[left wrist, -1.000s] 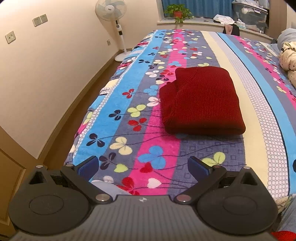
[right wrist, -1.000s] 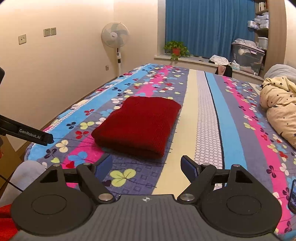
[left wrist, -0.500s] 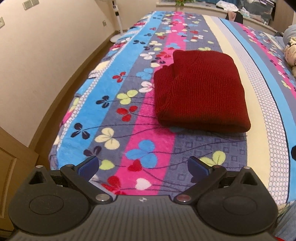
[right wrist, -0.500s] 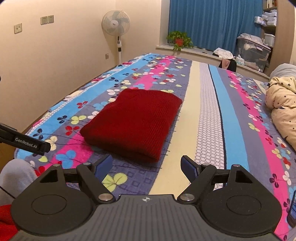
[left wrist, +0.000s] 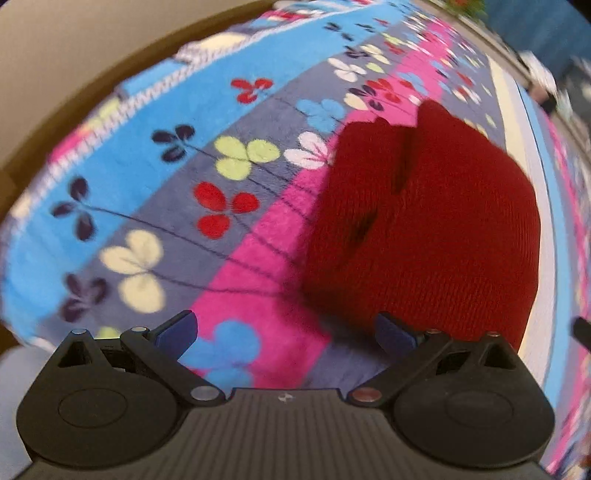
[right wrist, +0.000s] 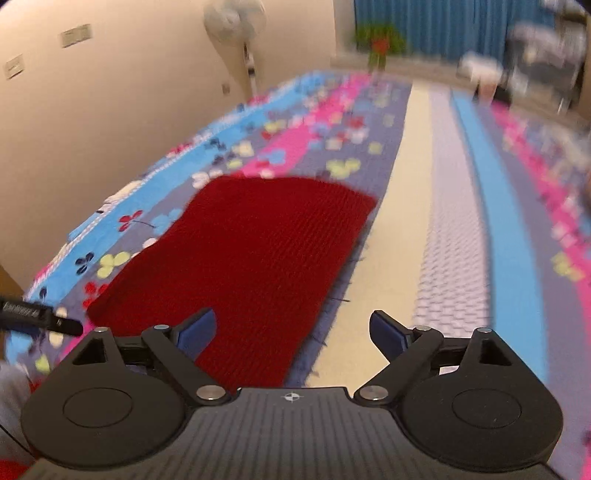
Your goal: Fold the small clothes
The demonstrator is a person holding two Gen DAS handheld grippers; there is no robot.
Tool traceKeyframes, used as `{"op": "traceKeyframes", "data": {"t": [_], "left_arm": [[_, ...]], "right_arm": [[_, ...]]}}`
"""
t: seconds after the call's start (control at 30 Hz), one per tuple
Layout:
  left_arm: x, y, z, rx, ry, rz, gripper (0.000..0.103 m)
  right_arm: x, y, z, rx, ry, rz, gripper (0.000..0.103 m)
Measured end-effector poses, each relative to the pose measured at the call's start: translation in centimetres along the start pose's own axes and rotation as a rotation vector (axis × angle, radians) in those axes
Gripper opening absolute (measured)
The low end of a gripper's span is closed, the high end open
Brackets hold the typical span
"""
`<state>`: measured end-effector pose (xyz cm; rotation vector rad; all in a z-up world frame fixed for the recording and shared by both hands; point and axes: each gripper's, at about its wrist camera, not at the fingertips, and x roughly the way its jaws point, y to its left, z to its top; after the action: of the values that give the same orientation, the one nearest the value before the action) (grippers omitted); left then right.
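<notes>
Setting: bedroom with a wide bed under a plush striped bedspread printed with clover flowers in blue, pink, grey and cream; both views are motion-blurred.
Left gripper: nearest the camera in its own view, blue-tipped fingers spread wide apart, nothing between them, hanging over the blanket at the garment's near left corner.
Right gripper: fingers likewise held wide apart and empty, low over the garment's near right part; its left fingertip shows against red knit, its right one against the cream stripe.
Task item: one dark red knitted sweater, folded into a thick rectangular bundle, lying flat on the bedspread near the bed's foot.
Key relation: the bundle lies ahead of both pairs of fingers; its long axis appears to run away from the cameras, up the bed along the stripes. From the left gripper it sits ahead and to the right, a layered fold edge facing that side. The right gripper looks nearer to the cloth, though contact cannot be told.
Judgement: folding seems nearly complete; a next move likely needs a grip on a near edge.
Counts: one garment, two grippers.
Far background: one standing fan by the beige wall, one potted plant on a sill before blue curtains, blurred clutter at far right.
</notes>
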<state>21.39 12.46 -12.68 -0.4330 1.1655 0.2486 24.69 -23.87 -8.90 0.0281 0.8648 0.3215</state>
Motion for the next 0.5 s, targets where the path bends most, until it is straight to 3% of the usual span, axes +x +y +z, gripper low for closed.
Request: {"op": "traceKeyframes", "data": {"t": [0.07,0.27,0.37,0.4,0.43,0.47,0.5], "left_arm": [[1.1,-0.3,0.8,-0.045,0.015,-0.04,0.102],[4.8,-1.2,1.4,-0.129,0.068,-0.117,0.102],[6.6,-1.3,1.5,-0.13,0.087,-0.123,0.099],[6.9,-1.2,1.5,-0.143,0.083,-0.126,0.091],[7.1,-1.1,1.7,-0.164,0.076,-0.142,0.075],[7.1,-0.9,1.8,-0.189,0.065,-0.169,0.07],[7.1,-1.1,2.1,-0.201,0.057,-0.15,0.067]], "right_arm": [[4.5,-2.4,3.1,0.071,0.085,0.04,0.091],[15.2,-8.8,12.0,0.307,0.133,0.067,0.091],[20.1,-10.3,14.2,0.356,0.22,0.073,0.094],[21.6,-10.6,14.5,0.365,0.277,0.078,0.097],[22.8,-10.9,14.7,0.372,0.325,0.09,0.097],[23.9,-11.0,14.6,0.373,0.363,0.102,0.097],[24.6,-11.0,14.4,0.361,0.37,0.126,0.094]]}}
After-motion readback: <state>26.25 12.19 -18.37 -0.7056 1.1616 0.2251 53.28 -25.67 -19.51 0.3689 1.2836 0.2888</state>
